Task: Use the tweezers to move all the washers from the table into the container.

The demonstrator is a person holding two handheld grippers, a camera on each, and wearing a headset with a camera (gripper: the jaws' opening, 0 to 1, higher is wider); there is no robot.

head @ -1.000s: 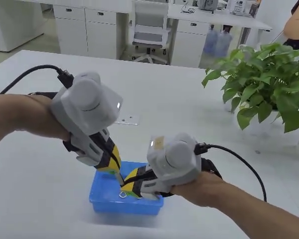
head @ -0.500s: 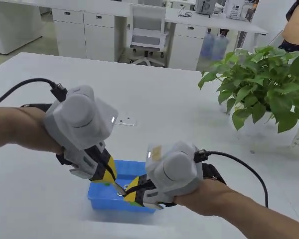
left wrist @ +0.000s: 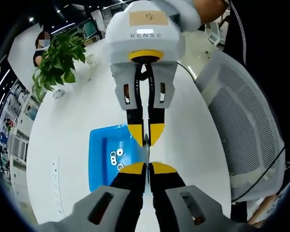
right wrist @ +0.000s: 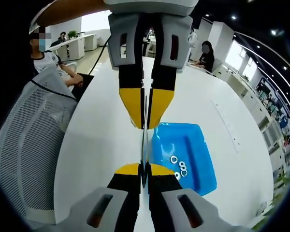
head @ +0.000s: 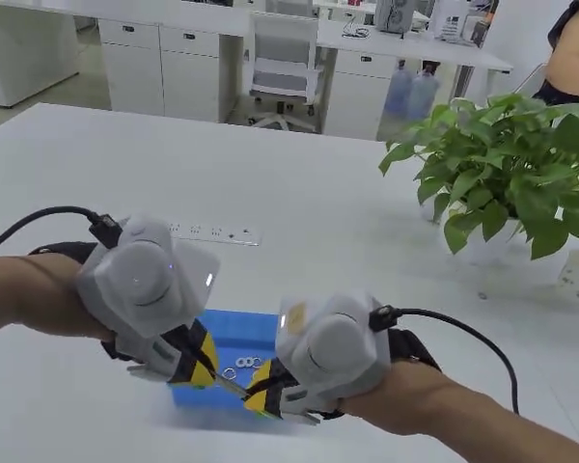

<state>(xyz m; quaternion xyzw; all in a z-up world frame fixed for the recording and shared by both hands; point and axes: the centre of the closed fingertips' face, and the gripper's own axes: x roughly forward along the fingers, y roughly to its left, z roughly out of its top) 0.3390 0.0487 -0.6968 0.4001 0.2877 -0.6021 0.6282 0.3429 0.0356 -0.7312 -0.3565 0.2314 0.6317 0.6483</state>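
In the lower left of the head view, the left gripper is pinched tight on one end of the thin tweezers. Just right of it, in the lower middle, sits the blue container. A few washers lie inside it. Right of that, the right gripper is pinched tight on the other end of the tweezers, so the two grippers point at each other, tip close to tip. The tweezers are by the near edge of the container. They are too thin for me to tell if they hold a washer. Far over on the right of the white table stands a green plant. Here is what I think could go wrong. The tweezers look thin and smooth, so they could slip or twist if one gripper pulls harder than the other. Then they might drop into the container and knock the washers about. They might also bump its wall and push it along the table.
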